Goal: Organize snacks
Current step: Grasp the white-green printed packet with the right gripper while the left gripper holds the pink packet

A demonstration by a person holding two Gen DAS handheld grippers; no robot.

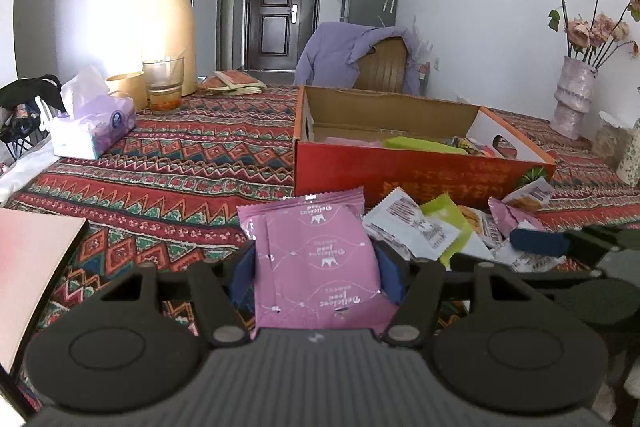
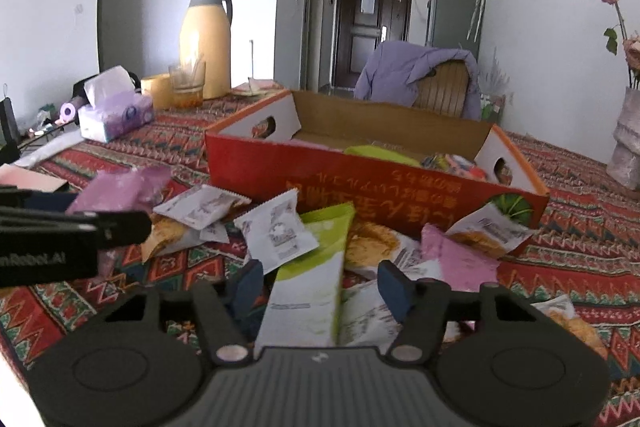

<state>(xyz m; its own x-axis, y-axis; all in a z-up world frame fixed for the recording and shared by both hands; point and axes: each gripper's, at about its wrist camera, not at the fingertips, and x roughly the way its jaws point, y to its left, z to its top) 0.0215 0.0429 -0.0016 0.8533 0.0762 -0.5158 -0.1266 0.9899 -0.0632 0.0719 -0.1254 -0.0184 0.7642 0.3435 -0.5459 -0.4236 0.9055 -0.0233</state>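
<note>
Left claw [image 1: 316, 269] is clamped on a pink snack packet [image 1: 316, 263], blue pads pressed to both its sides, packet lifted off the patterned counter [image 1: 180, 163]. Right claw [image 2: 320, 285] sits partly open astride a green-and-white packet [image 2: 310, 279]; its pads look just clear of it, though blur makes contact hard to call. Around that lies a loose heap of snack packets [image 2: 276, 227] on the counter. Just behind them stands the red cardboard box [image 2: 360, 183], a few snacks already inside. Farther back: tissue box [image 1: 94, 125], glass [image 1: 163, 81], yellow thermos [image 1: 172, 23].
</note>
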